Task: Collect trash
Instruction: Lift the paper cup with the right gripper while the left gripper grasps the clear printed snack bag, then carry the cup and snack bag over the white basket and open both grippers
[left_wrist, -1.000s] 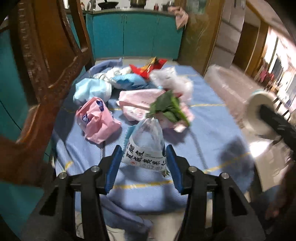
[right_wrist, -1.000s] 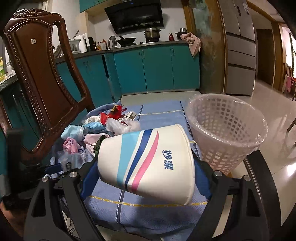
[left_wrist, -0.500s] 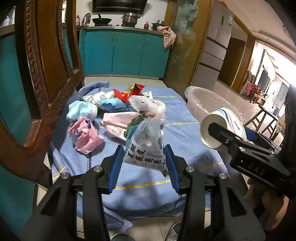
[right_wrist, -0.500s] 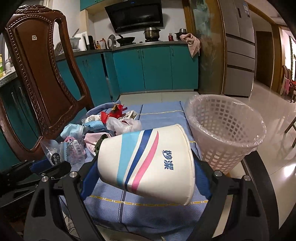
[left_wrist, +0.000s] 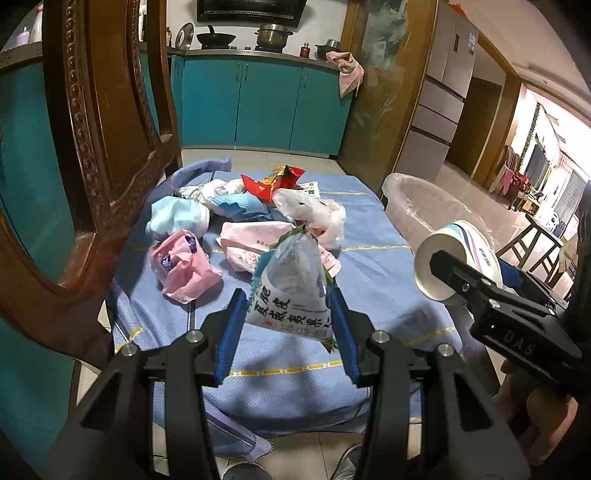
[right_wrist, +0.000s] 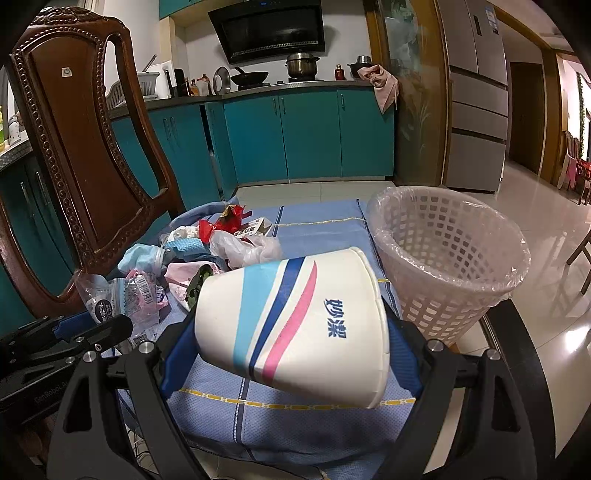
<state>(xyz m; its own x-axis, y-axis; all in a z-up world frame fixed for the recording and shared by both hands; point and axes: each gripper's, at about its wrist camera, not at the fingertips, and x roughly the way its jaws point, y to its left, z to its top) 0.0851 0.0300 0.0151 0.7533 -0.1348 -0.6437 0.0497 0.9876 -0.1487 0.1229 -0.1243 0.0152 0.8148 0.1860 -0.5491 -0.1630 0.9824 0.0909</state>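
Both tongs are loaded: left tongs clenched on a clear snack bag held above the surface, right tongs grasping a paper cup. The basket sits just beside; carry each over its rim, then release one at a time.

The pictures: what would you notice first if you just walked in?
Probably the big white cup with blue and pink stripes, held sideways in the right tongs, right up close. Next, the clear snack bag pinched in the left tongs above the blue cloth. Behind it lies a heap of crumpled wrappers, and a lined white basket waits on the right.
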